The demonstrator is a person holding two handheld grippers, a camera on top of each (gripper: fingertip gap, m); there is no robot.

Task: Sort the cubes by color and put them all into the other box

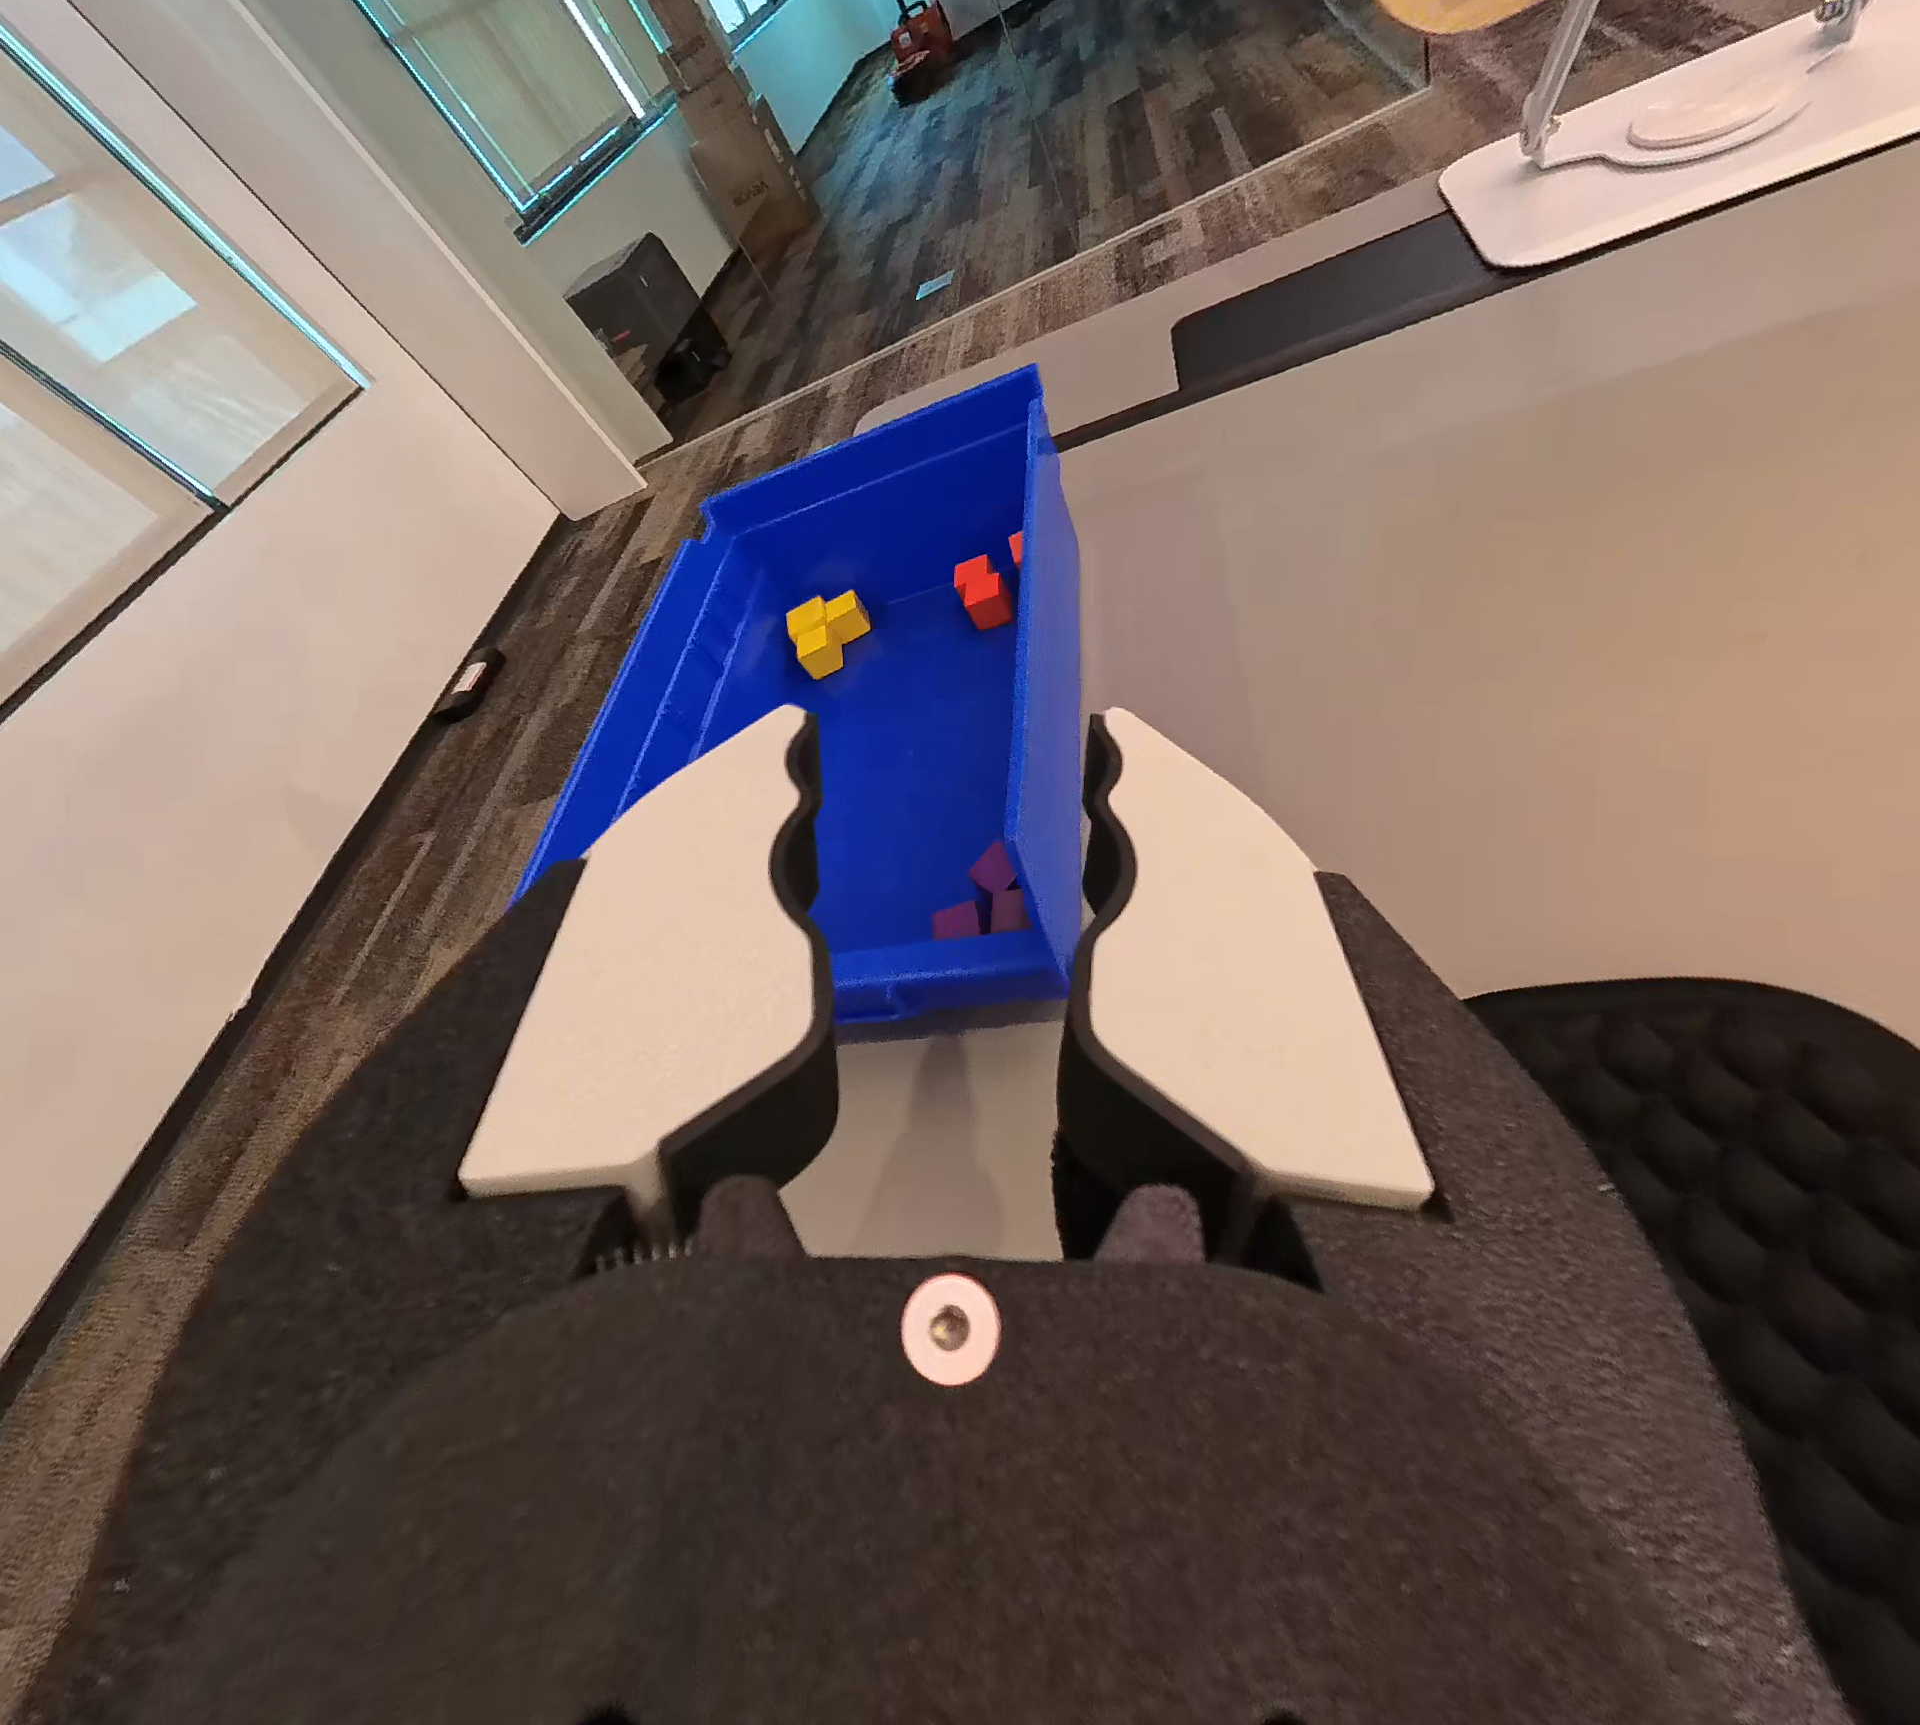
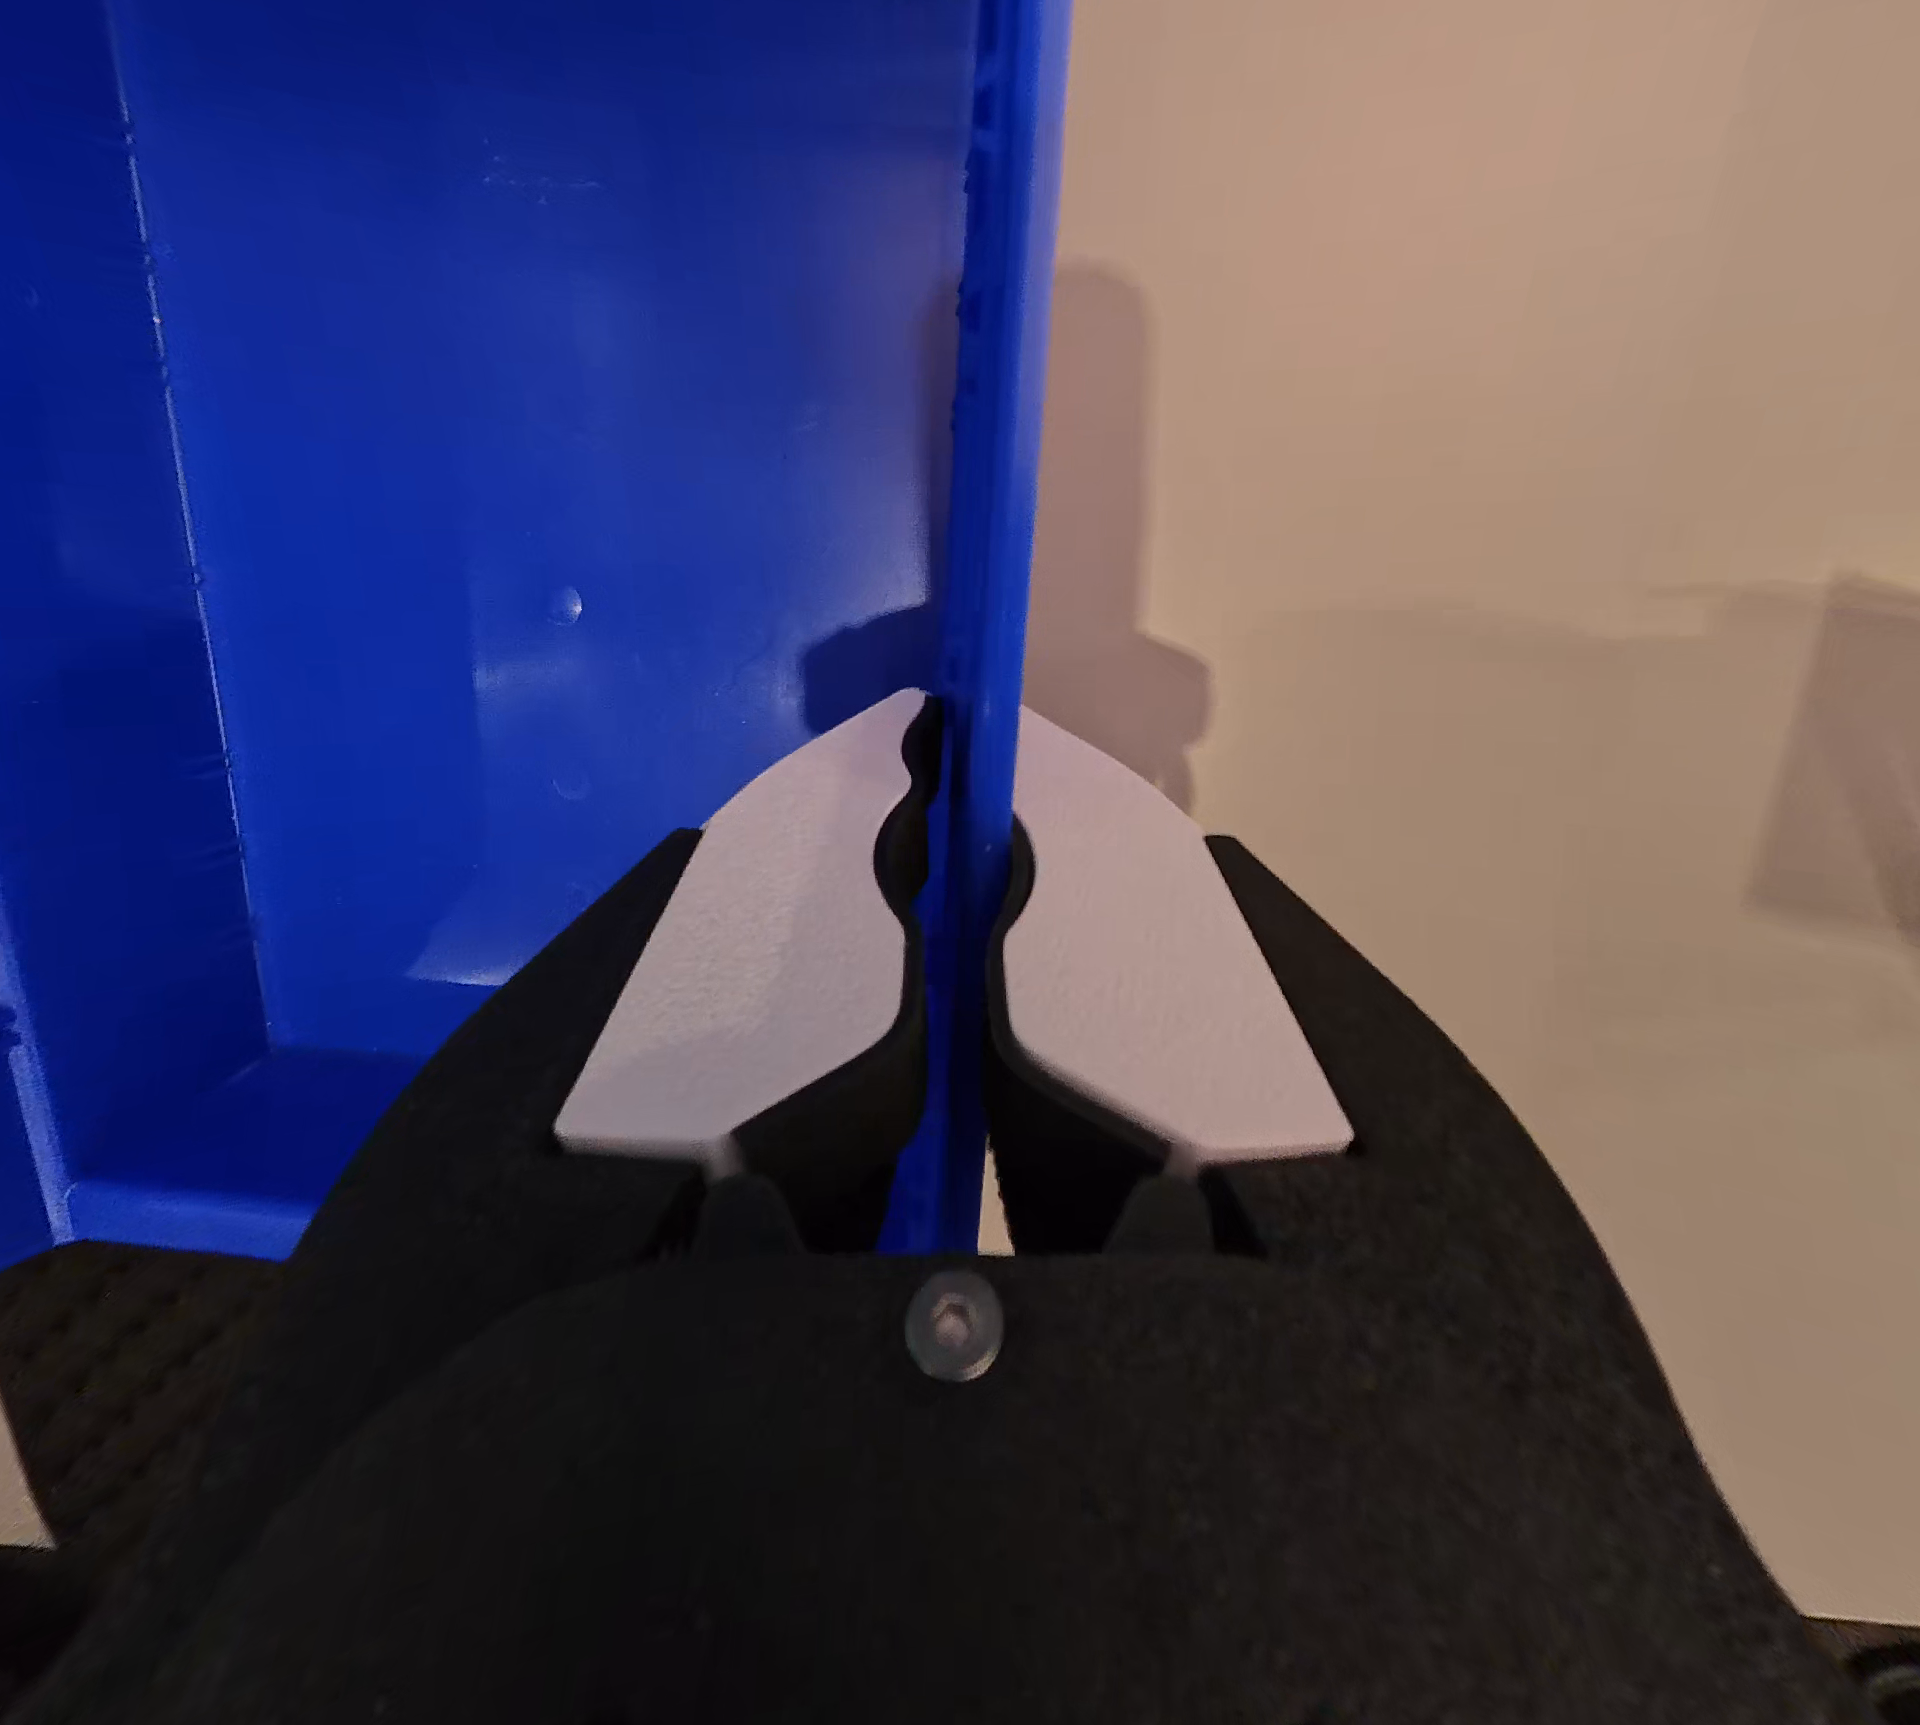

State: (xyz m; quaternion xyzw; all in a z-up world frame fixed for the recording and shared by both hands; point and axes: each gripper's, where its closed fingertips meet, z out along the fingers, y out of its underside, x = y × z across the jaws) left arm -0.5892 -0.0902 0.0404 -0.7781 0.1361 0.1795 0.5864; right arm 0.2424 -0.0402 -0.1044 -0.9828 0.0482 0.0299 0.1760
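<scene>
While the pale table (image 1: pixel 1455 636) fills the right half of the left wrist view, a blue box (image 1: pixel 914 792) sits at centre frame along its left edge, above carpeted floor (image 1: pixel 935 200). Left claw (image 1: pixel 951 740) hangs over the near end of that box, jaws spread wide, nothing between them. Inside the box: yellow cubes (image 1: pixel 826 631) clustered upper left on its floor, red cubes (image 1: pixel 982 589) upper right against the right wall, purple cubes (image 1: pixel 987 896) lower right in the near corner. Groups well apart from each other. White stand base (image 1: pixel 1662 158) at upper right of the frame, on the table.

Right wrist view: a second blue box (image 2: pixel 520 428) takes the left half of the frame, no cubes seen in the visible part. Right claw (image 2: pixel 966 709) is clamped on this box's right wall, one finger inside, one outside, wall running straight up between them. Bare table (image 2: pixel 1507 325) on the right half.
</scene>
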